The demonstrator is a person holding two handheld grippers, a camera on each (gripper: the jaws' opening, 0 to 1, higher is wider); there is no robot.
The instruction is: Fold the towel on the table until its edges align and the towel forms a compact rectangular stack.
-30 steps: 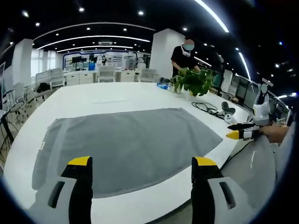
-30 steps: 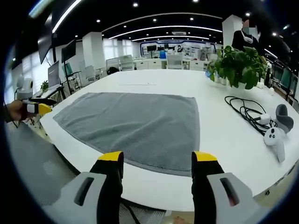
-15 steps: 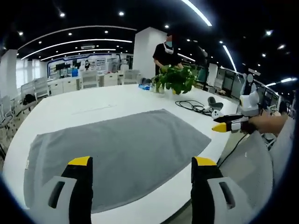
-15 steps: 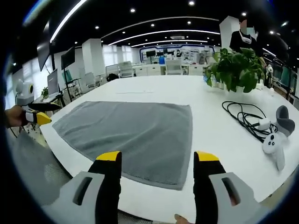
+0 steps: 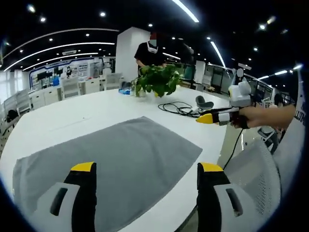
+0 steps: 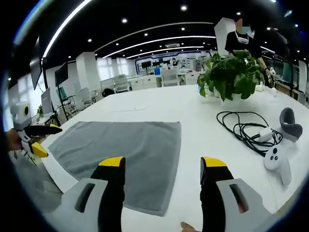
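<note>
no legible text or labels anywhere

Left gripper point(image 5: 145, 169), right gripper point(image 6: 164, 162) agape (both empty).

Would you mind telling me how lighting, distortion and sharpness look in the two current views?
Left gripper view: strong fisheye bend curves the white table edge and the ceiling light strips; even overhead lighting, the grey towel nearly shadowless; the right claw is slightly soft. Right gripper view: same barrel distortion, soft sheen on the table top, the plant and cable reasonably sharp.
</note>
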